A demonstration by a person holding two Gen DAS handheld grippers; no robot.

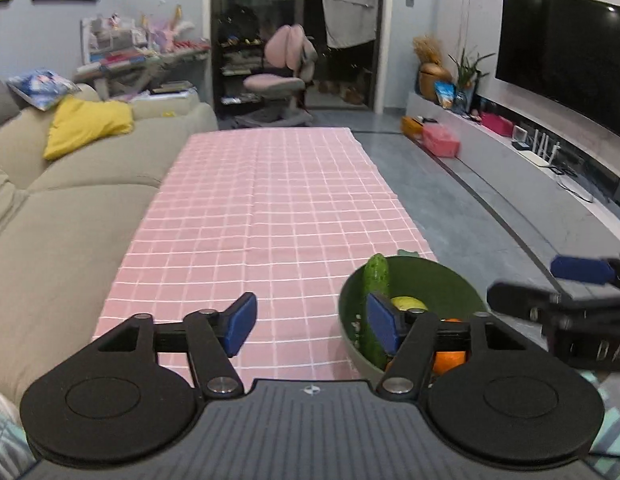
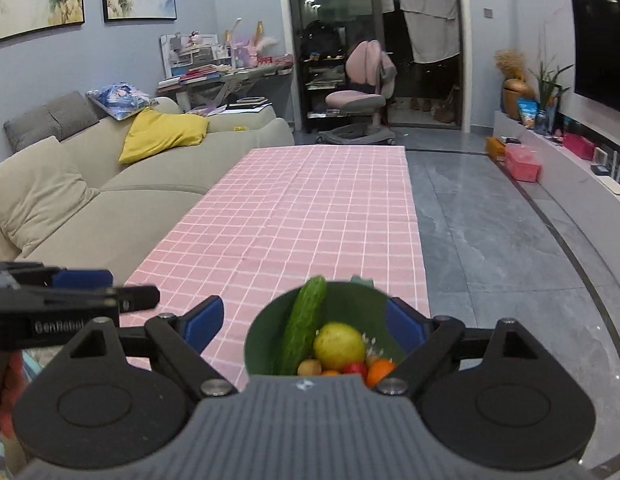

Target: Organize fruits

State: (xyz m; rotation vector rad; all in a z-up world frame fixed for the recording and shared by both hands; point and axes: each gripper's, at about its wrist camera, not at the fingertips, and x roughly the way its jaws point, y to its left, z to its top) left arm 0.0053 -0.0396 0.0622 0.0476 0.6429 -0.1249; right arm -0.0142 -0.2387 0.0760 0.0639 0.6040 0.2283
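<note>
- Left wrist view: left gripper (image 1: 311, 322) spread wide, nothing between the pads; held low over the near end of the table.
- Green bowl (image 1: 429, 276) sits at the near right corner of the pink checked tablecloth (image 1: 262, 208). Cucumber (image 1: 375, 276) leans on its left rim, a yellow-green fruit (image 1: 407, 303) and an orange (image 1: 449, 360) partly hidden behind the right finger.
- Right gripper (image 1: 549, 292) enters from the right edge, side-on, just beside the bowl; can't tell its opening from here.
- Right wrist view: right gripper (image 2: 306, 324) wide apart, empty, pads flanking the bowl (image 2: 349, 296) without visibly touching it.
- Inside the bowl: cucumber (image 2: 304, 328), yellow-green fruit (image 2: 338, 345), orange (image 2: 379, 371), a red fruit (image 2: 354, 368), a small brownish one (image 2: 310, 367). Another orange bit is too hidden to call.
- Left gripper (image 2: 110, 288) visible at the left edge, side-on.
- Progress, my read: all visible fruit is in the bowl, none loose on the cloth, so either finished or not started; can't say which.
- Room: beige sofa (image 2: 110, 184) with yellow cushion (image 2: 162, 132) left of the table, pink desk chair (image 2: 361, 92) at back, TV (image 1: 565, 56) on the right wall, grey tiled floor (image 2: 489, 232).
</note>
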